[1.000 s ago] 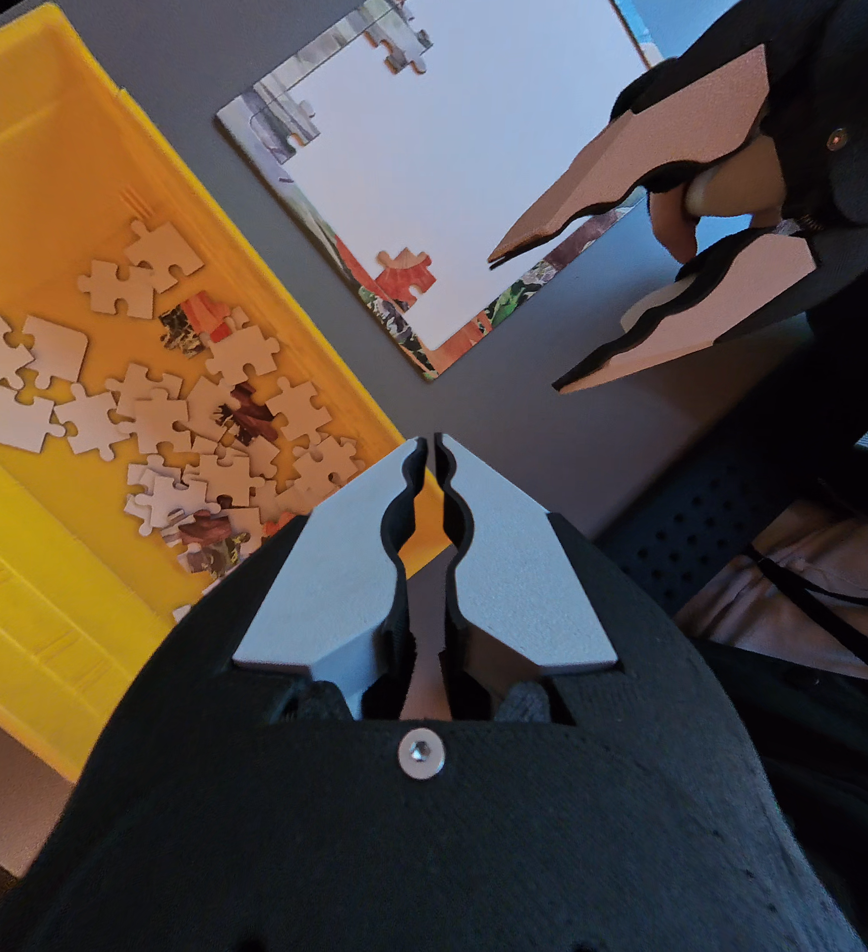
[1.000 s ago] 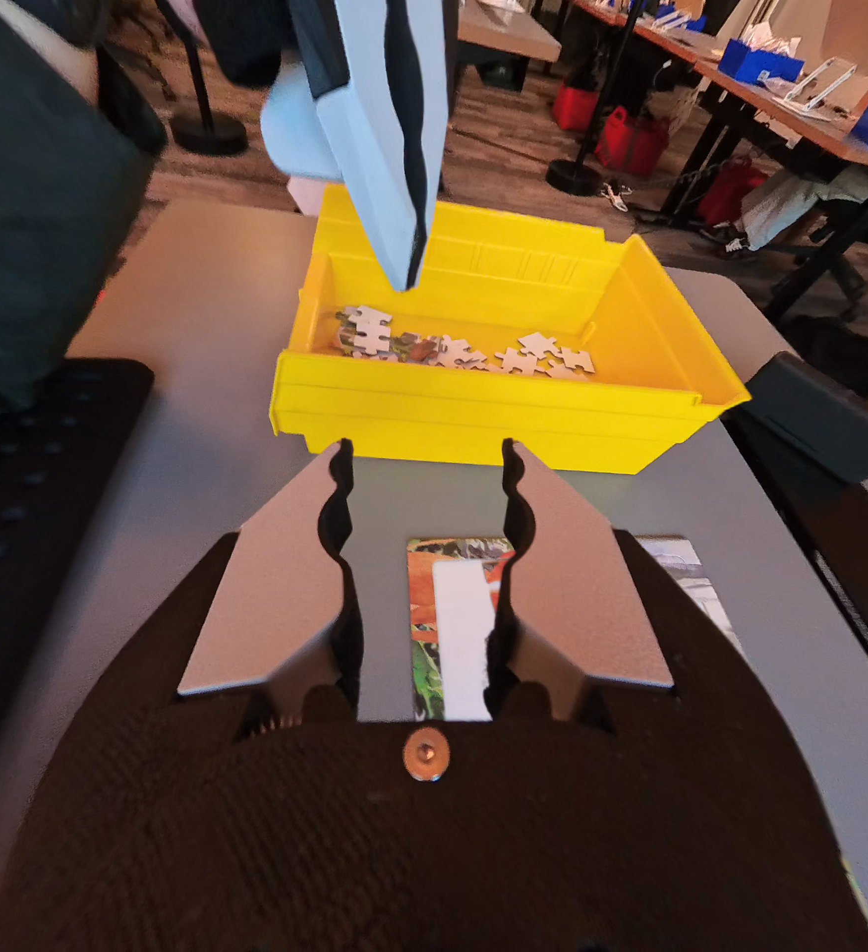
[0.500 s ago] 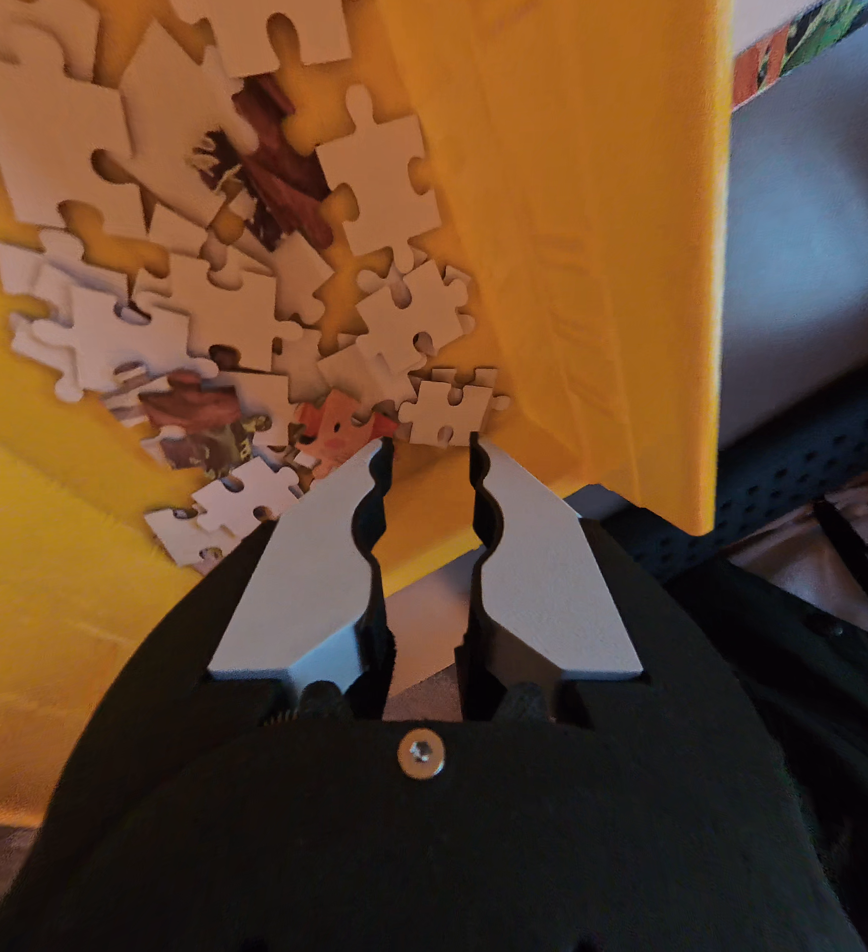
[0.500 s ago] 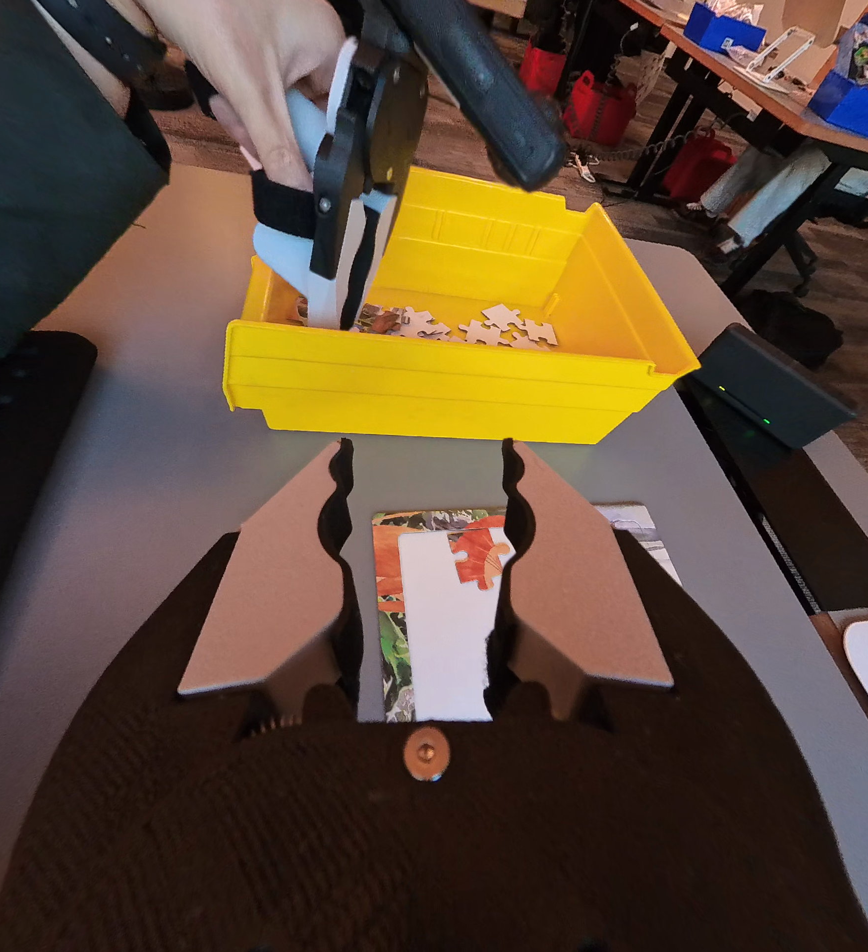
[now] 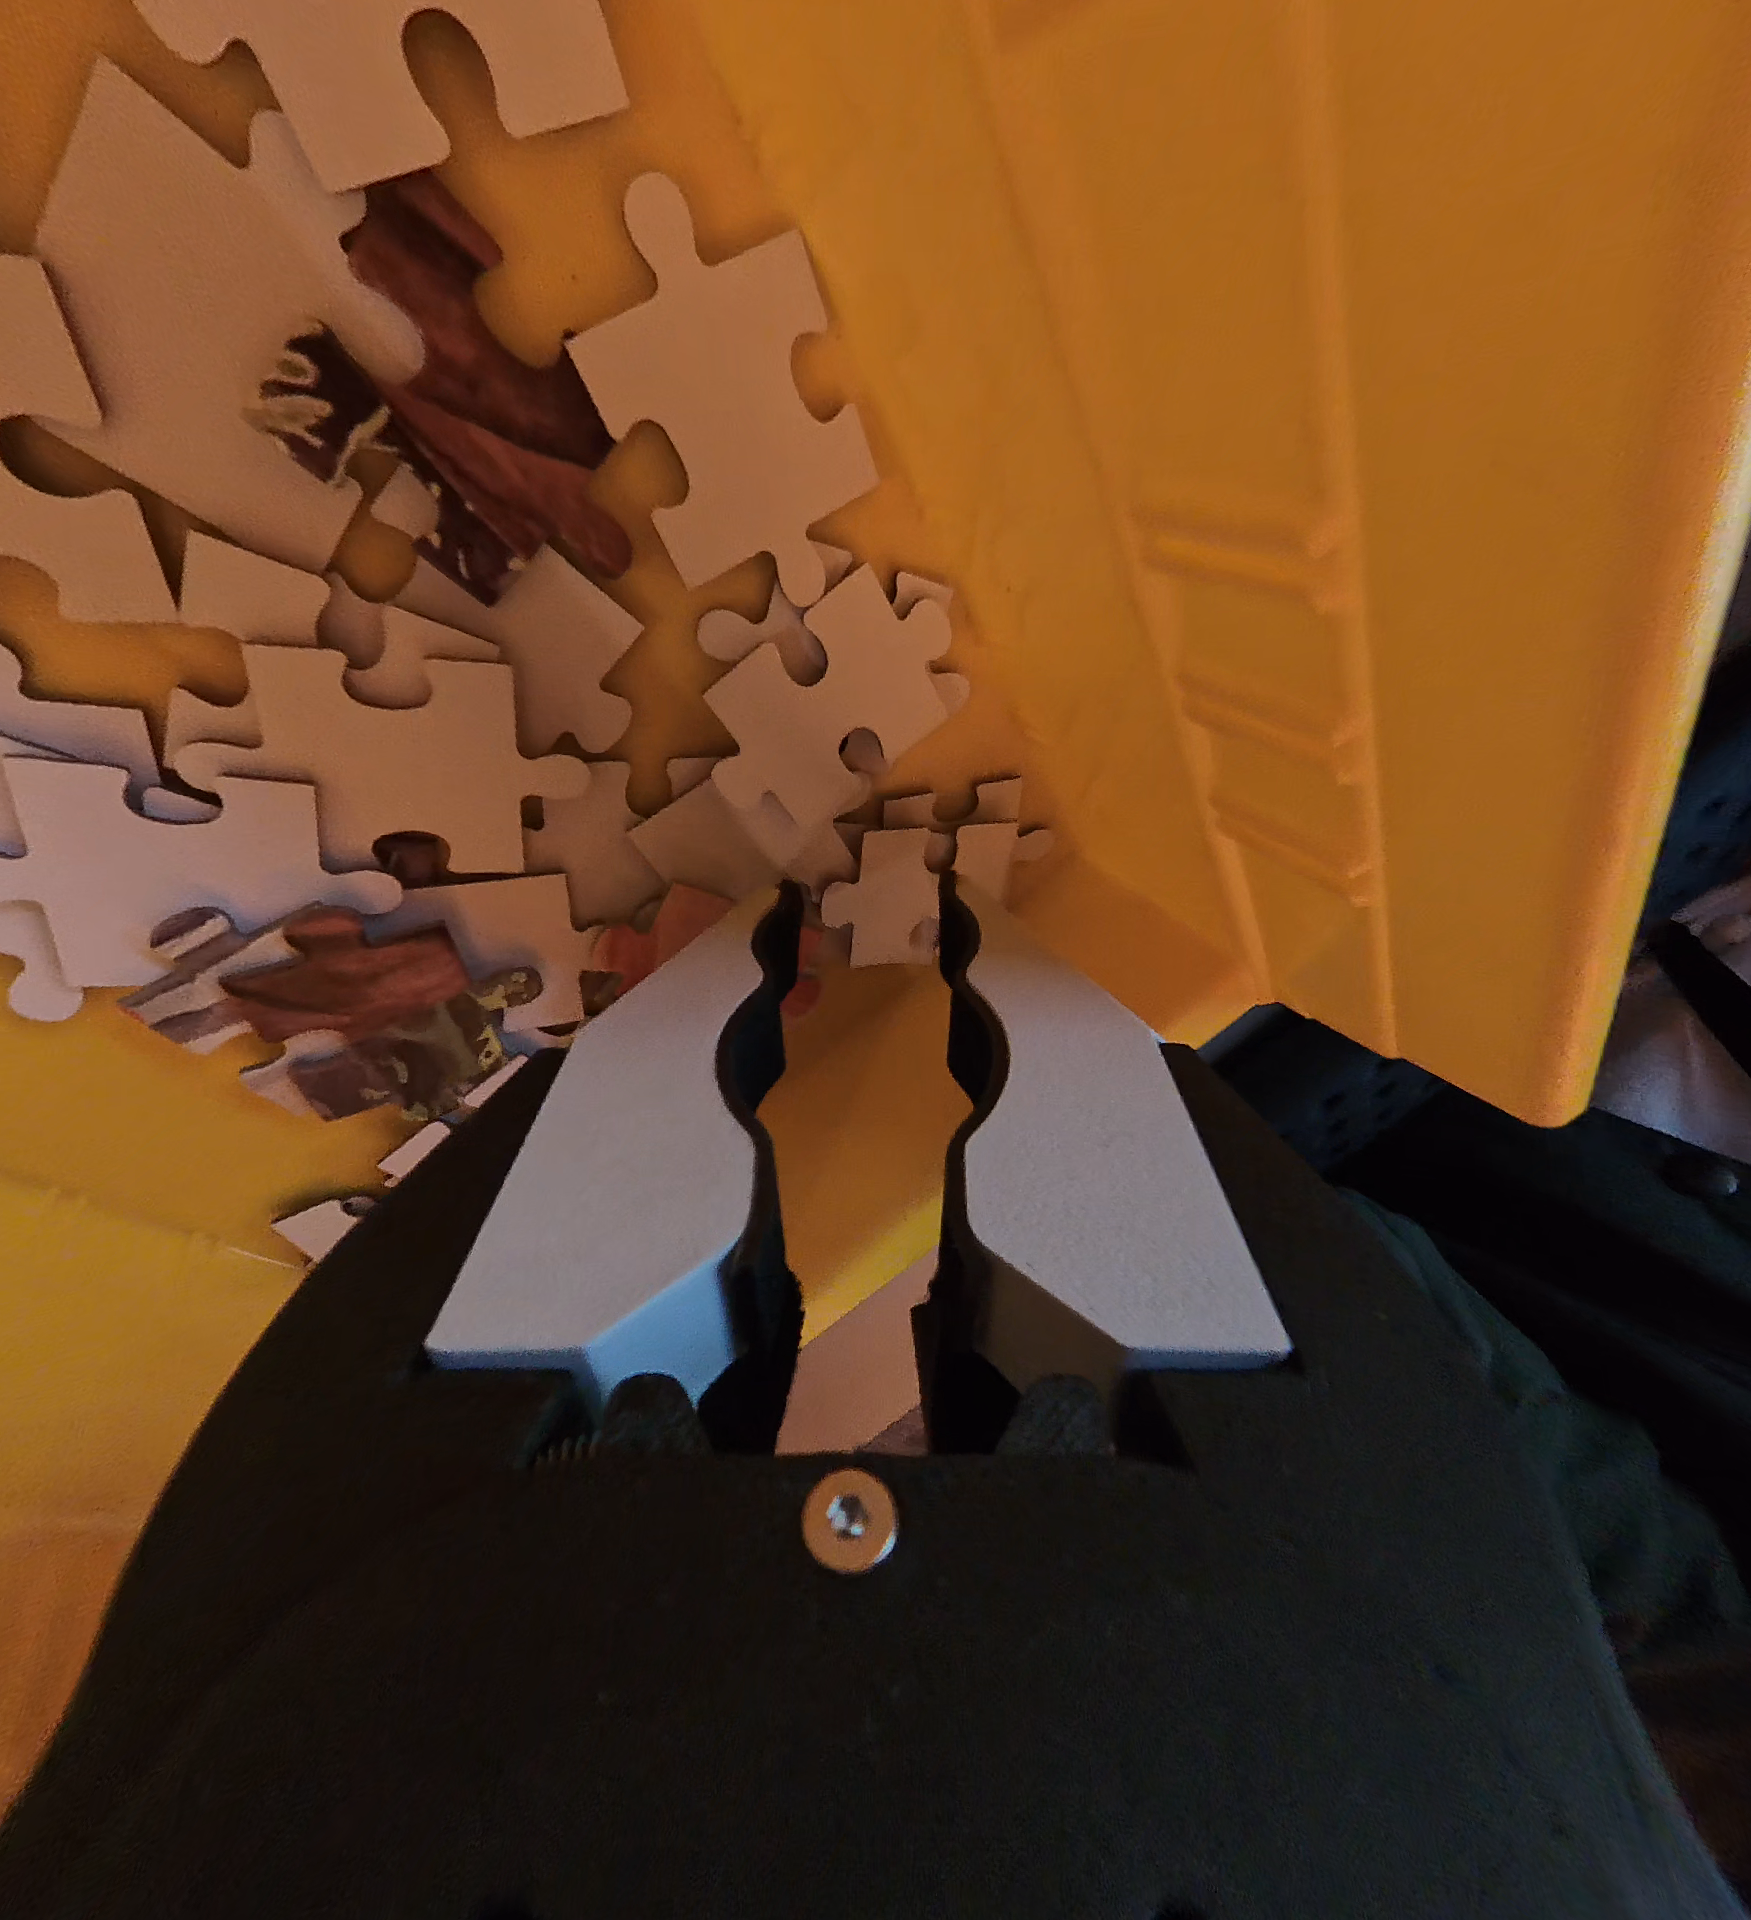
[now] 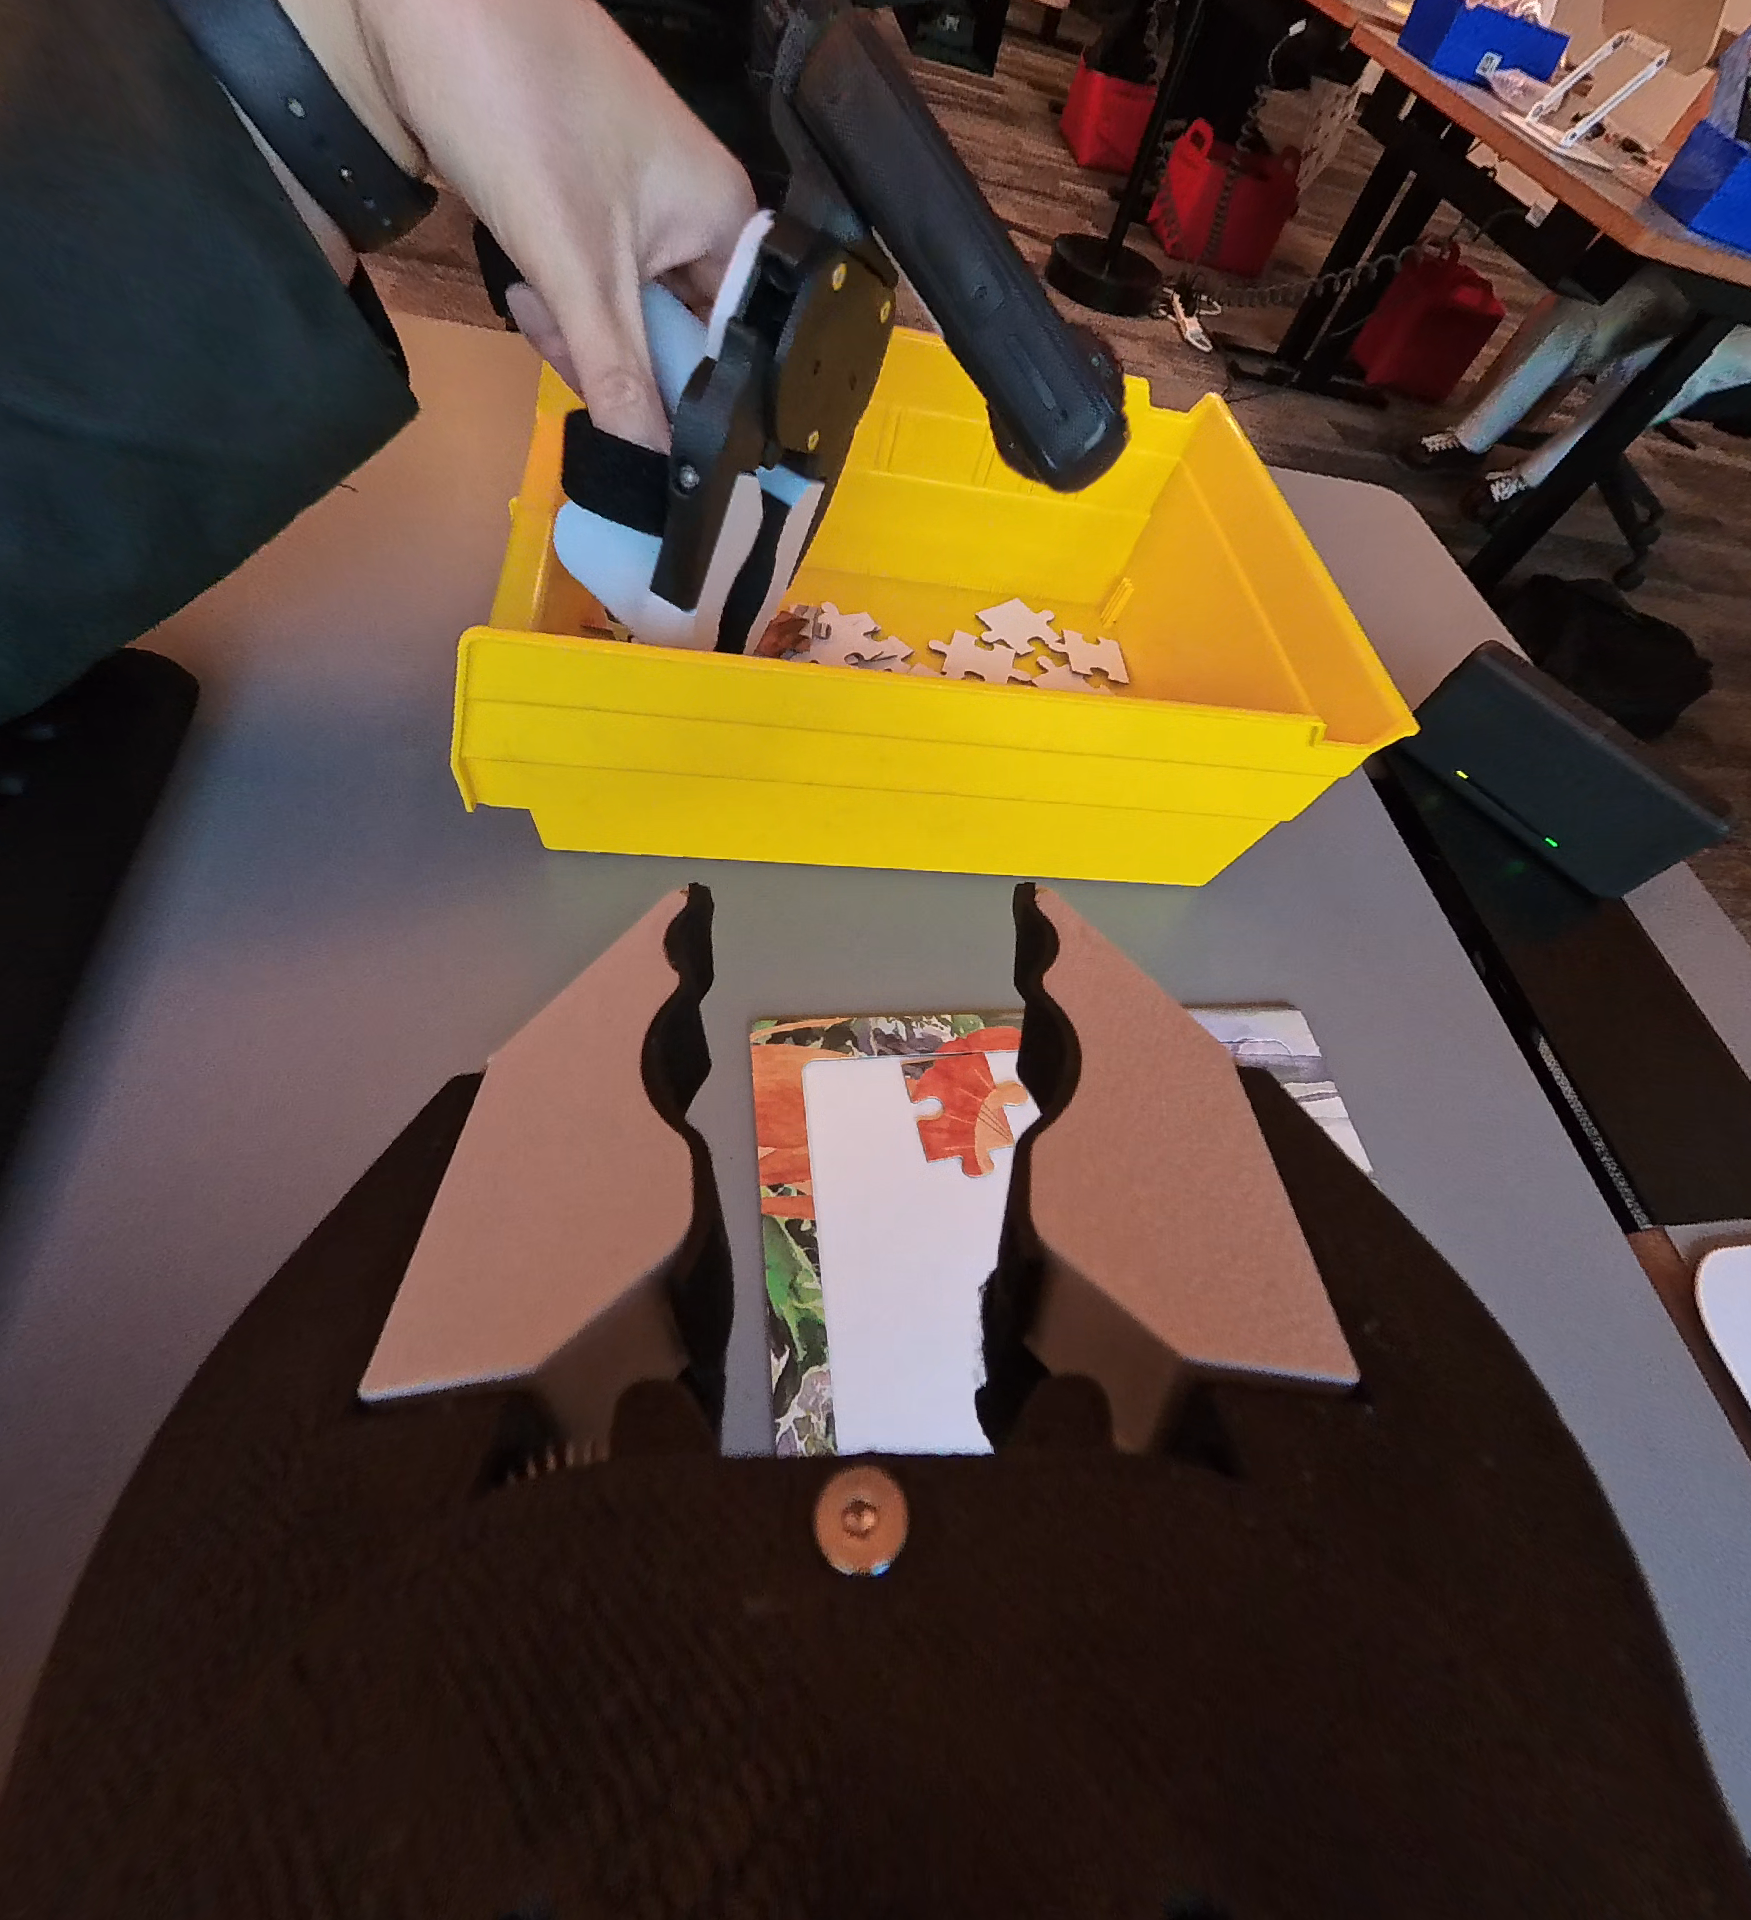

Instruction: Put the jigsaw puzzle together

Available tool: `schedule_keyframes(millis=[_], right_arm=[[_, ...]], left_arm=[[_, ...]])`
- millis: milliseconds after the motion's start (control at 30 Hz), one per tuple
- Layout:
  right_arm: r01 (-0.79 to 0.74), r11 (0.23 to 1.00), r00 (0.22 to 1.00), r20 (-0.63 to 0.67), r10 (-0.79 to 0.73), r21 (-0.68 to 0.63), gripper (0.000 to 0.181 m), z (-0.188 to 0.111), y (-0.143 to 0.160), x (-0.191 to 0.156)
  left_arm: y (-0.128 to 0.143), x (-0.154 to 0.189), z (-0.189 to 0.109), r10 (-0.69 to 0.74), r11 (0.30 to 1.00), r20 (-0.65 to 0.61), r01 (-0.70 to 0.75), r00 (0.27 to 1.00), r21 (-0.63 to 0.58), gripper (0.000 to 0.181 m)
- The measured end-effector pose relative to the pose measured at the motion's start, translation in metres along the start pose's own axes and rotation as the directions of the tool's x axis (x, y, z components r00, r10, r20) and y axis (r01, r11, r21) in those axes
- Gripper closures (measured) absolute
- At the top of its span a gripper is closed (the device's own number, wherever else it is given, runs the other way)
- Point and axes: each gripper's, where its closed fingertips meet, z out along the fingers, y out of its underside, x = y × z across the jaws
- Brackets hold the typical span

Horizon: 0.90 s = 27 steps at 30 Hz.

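Left tongs [image 5: 866,888], slightly parted, straddle a puzzle piece [image 5: 886,894].

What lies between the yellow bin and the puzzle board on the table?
Right wrist view: only bare grey table separates the yellow bin from the puzzle board; no loose pieces lie there.

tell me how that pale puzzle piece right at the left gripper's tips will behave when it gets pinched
The puzzle piece looks thin and flat, probably stiff card, so the left gripper likely has to catch an edge. It lies among overlapping pieces beside the yellow bin wall, so neighbours may shift. Probably very light.
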Motion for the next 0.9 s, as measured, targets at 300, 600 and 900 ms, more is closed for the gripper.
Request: schedule_keyframes(millis=[300,600,900], right_arm=[[-0.002,1.0,1.0,-0.001,0.002,-0.005,0.123,0.0,0.001,0.001],[-0.001,1.0,1.0,-0.013,0.001,-0.004,0.123,-0.002,0.002,0.005],[0.019,1.0,0.999,-0.026,-0.019,-0.02,0.123,-0.001,0.003,0.005]], left_arm=[[0.004,0.01,0.002,-0.024,1.0,-0.121,0.024,0.992,-0.005,0.16],[0.002,0.017,-0.004,0.026,0.999,-0.163,-0.019,0.986,0.046,0.161],[-0.001,0.037,-0.018,0.067,0.99,-0.313,-0.024,0.948,0.137,0.17]])
